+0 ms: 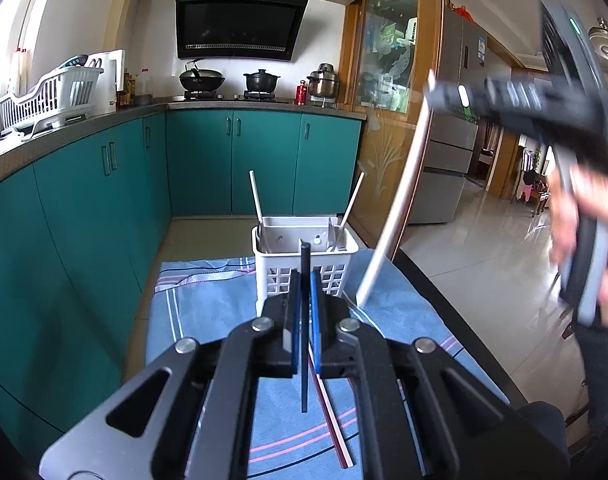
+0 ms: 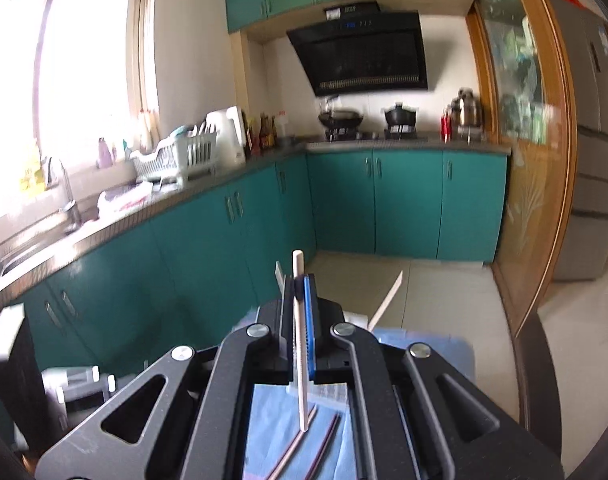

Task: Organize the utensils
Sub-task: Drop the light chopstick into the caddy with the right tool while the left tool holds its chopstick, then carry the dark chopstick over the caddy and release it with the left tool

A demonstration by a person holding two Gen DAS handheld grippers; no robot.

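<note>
My left gripper (image 1: 304, 280) clamps a dark chopstick (image 1: 304, 320) upright near the basket (image 1: 304, 276); my right gripper (image 2: 300, 300), raised at right, clamps a white chopstick (image 2: 301, 352).

I see a dark bench (image 1: 444, 280) covered by a blue striped cloth (image 1: 208, 312). On the cloth stand a white slotted utensil basket (image 1: 304, 276) and loose chopsticks (image 1: 332, 416).

Basket (image 1: 304, 276) stands at far end of tabletop (image 1: 208, 312); two white sticks (image 1: 257, 204) lean out of its end compartments, middle opening free. Right claw (image 1: 434, 94) with long white stick (image 1: 396, 204) crosses air right of basket. Loose sticks (image 1: 332, 420) lie on cloth near edge. Left half of cloth unobstructed.
</note>
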